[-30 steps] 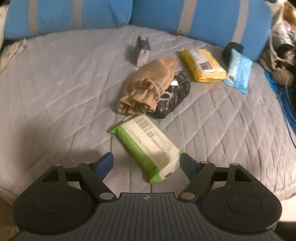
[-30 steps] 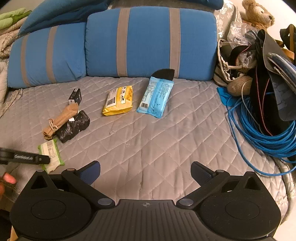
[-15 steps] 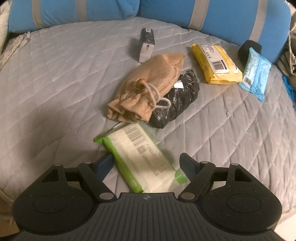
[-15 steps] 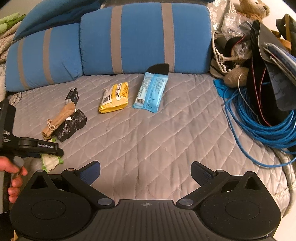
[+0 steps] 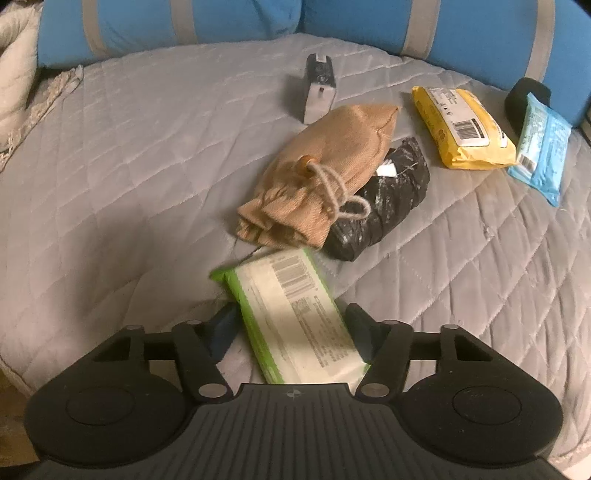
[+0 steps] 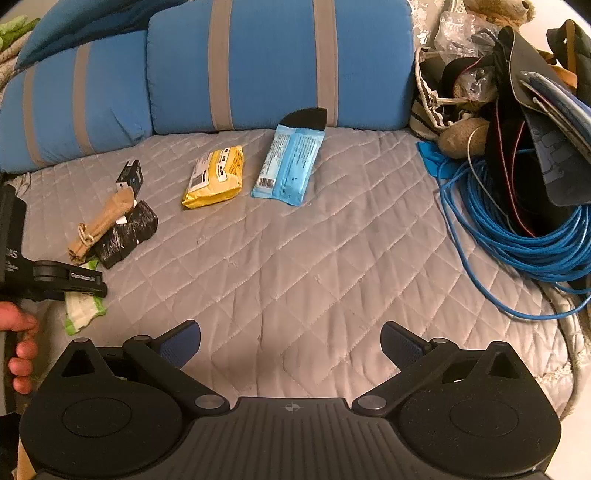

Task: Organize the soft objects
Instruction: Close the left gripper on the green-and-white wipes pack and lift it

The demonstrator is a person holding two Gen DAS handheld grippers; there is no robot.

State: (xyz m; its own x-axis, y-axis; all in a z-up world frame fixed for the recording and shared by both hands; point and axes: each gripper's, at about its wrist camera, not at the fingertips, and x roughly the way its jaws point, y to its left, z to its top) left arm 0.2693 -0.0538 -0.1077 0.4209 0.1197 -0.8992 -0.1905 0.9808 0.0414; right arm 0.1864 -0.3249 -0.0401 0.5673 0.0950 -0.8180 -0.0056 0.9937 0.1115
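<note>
The sorting looks barely begun. The green wipes pack point(image 5: 291, 317) lies on the grey quilt point(image 5: 129, 184) between the fingers of the left gripper point(image 5: 291, 325), whose jaws are closing around it; the right-hand pad seems to meet the pack's edge, while a sliver of quilt shows between the other pad and the pack, so it does not look pinched yet. The right gripper point(image 6: 291, 345) hangs spread wide over bare quilt, with nothing between its fingers.

Taking the tan drawstring pouch point(image 5: 321, 177) as landmark: the green pack sits just in front of its tied mouth, nearly touching it (whether they touch is hard to tell). A black wrapped bundle point(image 5: 380, 206) lies against the pouch's right side, partly under it. A small dark box point(image 5: 319, 86) stands just beyond the pouch's far end. A yellow pack point(image 5: 461, 127) and a blue pack point(image 5: 541, 147) lie side by side well to its right, near the blue cushions point(image 5: 480, 33).

The green pack's long axis runs from the gripper's base up and leftward toward the pouch, barcode end farthest from the gripper. Everything else lies untouched.
</note>
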